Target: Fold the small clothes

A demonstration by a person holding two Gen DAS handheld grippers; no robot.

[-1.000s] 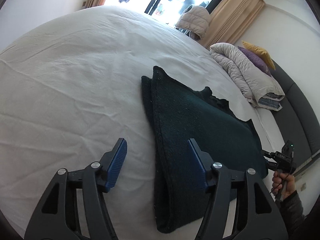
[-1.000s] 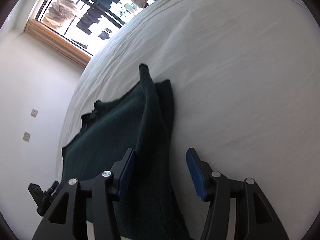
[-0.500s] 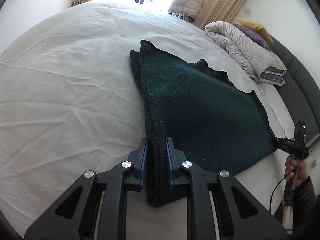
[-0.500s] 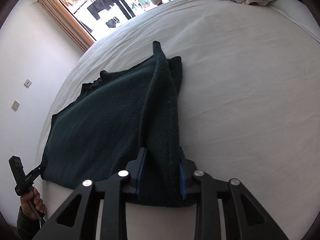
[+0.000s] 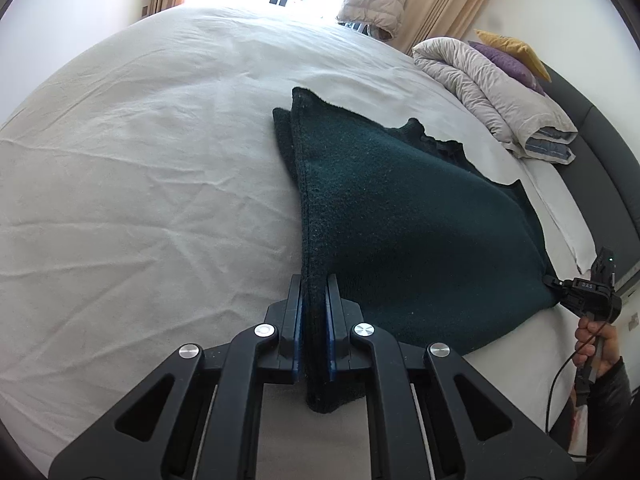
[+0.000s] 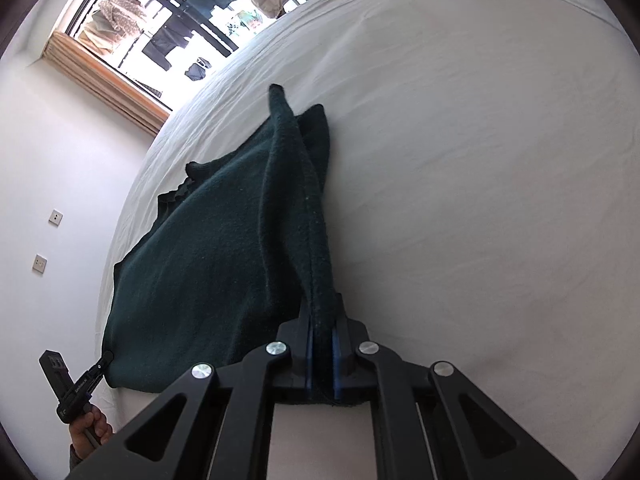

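A dark green knitted garment (image 5: 400,216) lies partly folded on the white bed sheet (image 5: 140,184). My left gripper (image 5: 314,304) is shut on one near corner of it and lifts that edge. My right gripper (image 6: 321,332) is shut on the other near corner of the garment (image 6: 208,248). The cloth stretches taut between them and its far corner rests on the sheet. The right gripper also shows at the right of the left wrist view (image 5: 560,286), and the left gripper at the lower left of the right wrist view (image 6: 102,362).
A rolled beige duvet (image 5: 492,80) with purple and yellow pillows lies at the bed head by a dark headboard (image 5: 600,168). A window with curtains (image 6: 132,32) stands behind the bed. A white wall with switches (image 6: 48,240) runs beside it.
Both grippers were open beside the garment's near edge a second ago. They closed on its corners and now lift the edge off the sheet.
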